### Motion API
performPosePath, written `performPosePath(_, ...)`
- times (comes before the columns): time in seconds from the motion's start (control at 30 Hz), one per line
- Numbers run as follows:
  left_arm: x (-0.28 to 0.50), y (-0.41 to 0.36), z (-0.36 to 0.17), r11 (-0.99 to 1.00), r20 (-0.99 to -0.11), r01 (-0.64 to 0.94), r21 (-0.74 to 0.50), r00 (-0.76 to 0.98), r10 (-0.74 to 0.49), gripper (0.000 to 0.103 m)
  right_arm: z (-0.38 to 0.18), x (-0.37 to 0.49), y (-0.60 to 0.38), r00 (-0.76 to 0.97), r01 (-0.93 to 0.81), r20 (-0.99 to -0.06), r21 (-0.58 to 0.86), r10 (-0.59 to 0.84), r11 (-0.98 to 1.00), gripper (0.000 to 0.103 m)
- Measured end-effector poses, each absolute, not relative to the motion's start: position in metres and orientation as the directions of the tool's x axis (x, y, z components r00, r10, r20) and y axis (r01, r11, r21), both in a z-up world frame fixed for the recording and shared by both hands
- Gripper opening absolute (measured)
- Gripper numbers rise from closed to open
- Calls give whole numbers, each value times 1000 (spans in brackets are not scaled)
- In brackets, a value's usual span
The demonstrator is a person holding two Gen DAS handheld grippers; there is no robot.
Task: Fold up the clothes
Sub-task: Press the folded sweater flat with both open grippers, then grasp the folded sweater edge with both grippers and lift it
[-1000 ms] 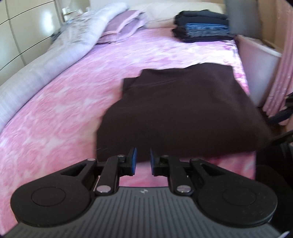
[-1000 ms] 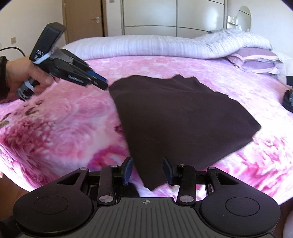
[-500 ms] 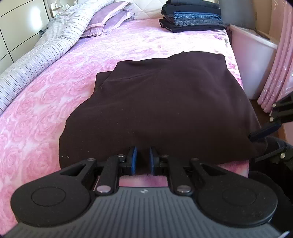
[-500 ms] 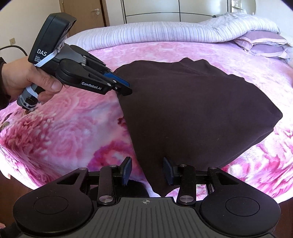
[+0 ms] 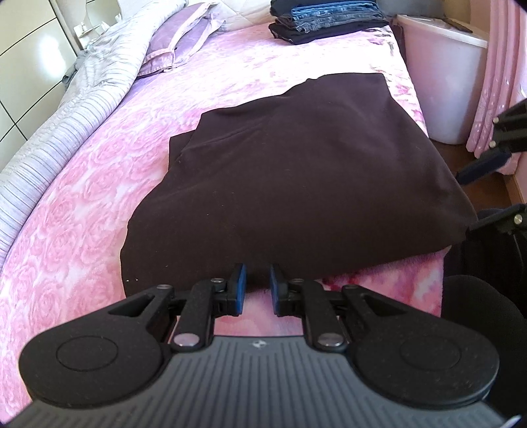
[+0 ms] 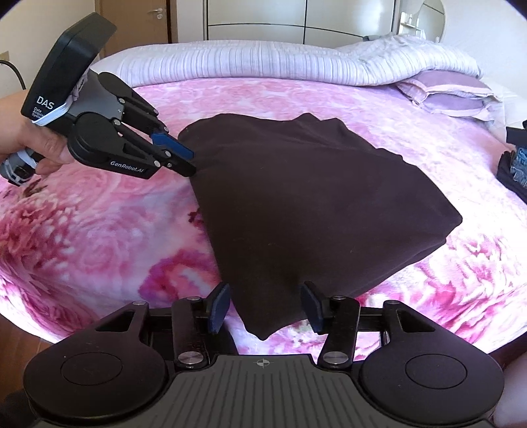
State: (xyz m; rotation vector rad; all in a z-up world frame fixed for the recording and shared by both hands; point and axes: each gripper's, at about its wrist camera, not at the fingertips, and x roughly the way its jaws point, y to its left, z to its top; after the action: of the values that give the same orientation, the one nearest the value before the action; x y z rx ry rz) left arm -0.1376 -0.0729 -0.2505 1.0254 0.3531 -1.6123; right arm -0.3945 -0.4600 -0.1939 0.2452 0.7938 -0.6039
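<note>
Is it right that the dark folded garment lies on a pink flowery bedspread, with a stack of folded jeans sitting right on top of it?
Not quite. The dark garment does lie on the pink flowery bedspread, but the stack of folded jeans is not on it. The stack sits apart, farther up the bed near the pillows, as the left wrist view shows.

Right gripper [image 6: 265,304] open, left gripper [image 5: 258,289] seemingly pinched.

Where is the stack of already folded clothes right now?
The folded stack sits at the far end of the pink bedspread in the left wrist view, beyond the dark garment, right of the purple pillows, beside the white bin.
</note>
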Motion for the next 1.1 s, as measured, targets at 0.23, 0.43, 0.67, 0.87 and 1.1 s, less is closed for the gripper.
performPosePath(0.23, -138, -71, -251, -342, -759, 885, 317, 20, -651, 15, -196, -377, -451, 542, 555, -727, -66, -421, 829, 58)
performPosePath(0.43, -122, -54, -246, -350, -704, 852, 391, 31, -710, 42, -213, -348, -436, 500, 439, -727, -257, -471, 861, 58)
performPosePath(0.67, -121, -27, -268, -440, -634, 670, 598, 60, -771, 58, -240, -338, -427, 433, 257, -665, -556, -609, 790, 43)
performPosePath(0.87, -142, -20, -292, -503, -572, 461, 731, 10, -821, 69, -216, -355, -445, 487, 260, -677, -491, -552, 832, 16)
performPosePath(1.1, -162, -51, -324, -465, -487, 213, 859, 66, -871, 67, -173, -383, -453, 506, 291, -660, -475, -554, 831, 15)
